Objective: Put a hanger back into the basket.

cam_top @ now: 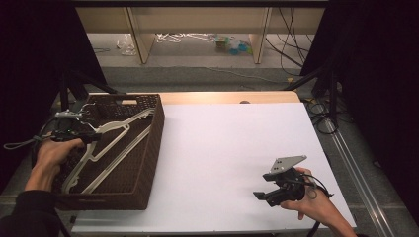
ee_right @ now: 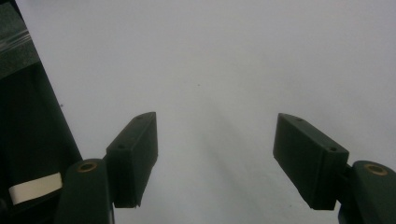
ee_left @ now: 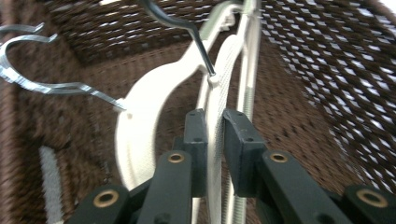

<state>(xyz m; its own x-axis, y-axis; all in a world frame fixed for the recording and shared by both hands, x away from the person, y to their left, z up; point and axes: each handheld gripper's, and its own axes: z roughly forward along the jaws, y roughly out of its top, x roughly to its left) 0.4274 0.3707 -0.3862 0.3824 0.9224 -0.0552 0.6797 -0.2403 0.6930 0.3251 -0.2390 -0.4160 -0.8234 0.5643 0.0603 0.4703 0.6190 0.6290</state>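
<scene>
A brown woven basket stands at the table's left and holds several white hangers. My left gripper reaches down into it from the left rim. In the left gripper view my left gripper has its pads close against both sides of a thin white hanger seen edge-on, so it is shut on that hanger. A broader white hanger lies just left of it, with a metal hook. My right gripper rests near the table's front right, and my right gripper is open over bare white table.
The white table top stretches between the basket and the right hand. The basket's woven walls close in around the left gripper. Behind the table are wooden shelf legs, cables and clutter on the floor.
</scene>
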